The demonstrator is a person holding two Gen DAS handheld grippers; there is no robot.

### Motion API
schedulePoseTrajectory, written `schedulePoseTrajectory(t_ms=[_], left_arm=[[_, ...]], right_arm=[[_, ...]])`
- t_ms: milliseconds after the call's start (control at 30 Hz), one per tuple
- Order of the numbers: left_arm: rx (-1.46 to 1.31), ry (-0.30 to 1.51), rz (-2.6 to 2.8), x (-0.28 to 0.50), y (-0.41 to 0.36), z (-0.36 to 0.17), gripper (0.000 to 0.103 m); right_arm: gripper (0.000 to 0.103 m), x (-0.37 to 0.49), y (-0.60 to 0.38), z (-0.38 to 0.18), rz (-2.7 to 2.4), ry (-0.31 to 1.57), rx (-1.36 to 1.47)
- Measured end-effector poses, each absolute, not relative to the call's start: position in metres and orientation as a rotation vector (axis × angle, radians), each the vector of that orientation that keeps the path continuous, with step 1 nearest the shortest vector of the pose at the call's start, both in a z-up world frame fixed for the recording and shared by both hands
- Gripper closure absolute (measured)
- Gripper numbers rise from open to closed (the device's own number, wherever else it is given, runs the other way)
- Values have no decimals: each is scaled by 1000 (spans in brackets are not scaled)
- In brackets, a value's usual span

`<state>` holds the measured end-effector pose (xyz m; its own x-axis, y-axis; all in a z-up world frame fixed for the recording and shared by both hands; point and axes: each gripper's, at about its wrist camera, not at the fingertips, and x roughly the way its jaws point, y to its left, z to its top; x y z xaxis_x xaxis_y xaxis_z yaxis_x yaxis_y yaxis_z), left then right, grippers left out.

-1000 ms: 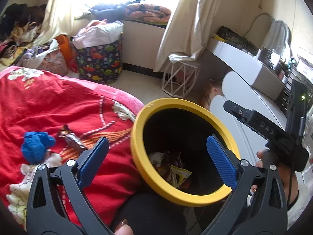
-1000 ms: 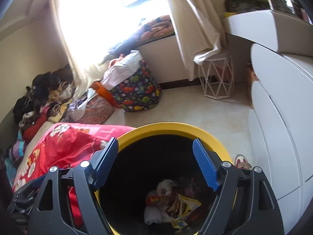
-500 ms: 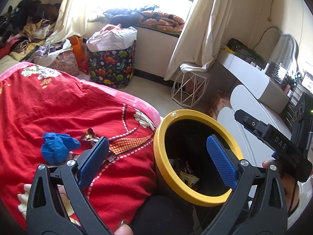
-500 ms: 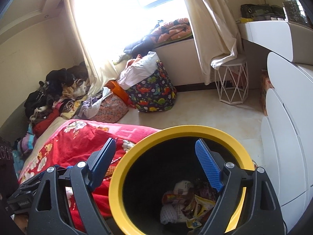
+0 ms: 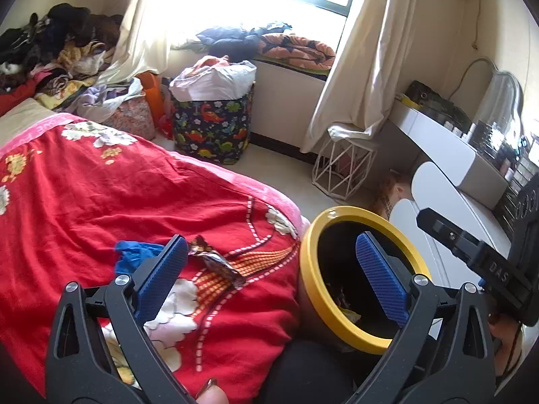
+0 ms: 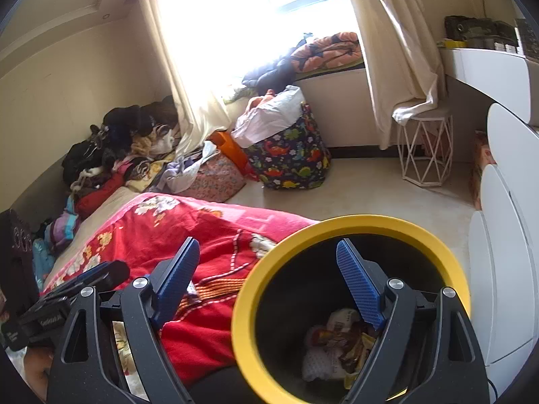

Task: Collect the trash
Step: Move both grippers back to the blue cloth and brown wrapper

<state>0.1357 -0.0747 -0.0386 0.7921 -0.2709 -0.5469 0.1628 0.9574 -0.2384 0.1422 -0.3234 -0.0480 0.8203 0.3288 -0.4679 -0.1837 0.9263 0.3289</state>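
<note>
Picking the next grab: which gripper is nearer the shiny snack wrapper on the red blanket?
Left. The left gripper hangs open just short of the wrapper, which shows between its fingers. The right gripper, also open, hangs over the yellow-rimmed bin, off to the side.

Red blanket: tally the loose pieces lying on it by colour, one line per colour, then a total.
Blue crumpled piece: 1
Brown shiny wrapper: 1
Total: 2

Both lie on the red blanket beside the yellow-rimmed bin. The left tongs hide part of the blue piece.
</note>
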Motion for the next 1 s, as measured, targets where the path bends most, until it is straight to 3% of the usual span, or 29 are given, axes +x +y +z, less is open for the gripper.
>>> schedulePoseTrajectory(t_ms=[1000], left_arm=[[-294,583,-68,125,14,-35,11]], right_arm=[[22,130,-220,-45,509,607,133]])
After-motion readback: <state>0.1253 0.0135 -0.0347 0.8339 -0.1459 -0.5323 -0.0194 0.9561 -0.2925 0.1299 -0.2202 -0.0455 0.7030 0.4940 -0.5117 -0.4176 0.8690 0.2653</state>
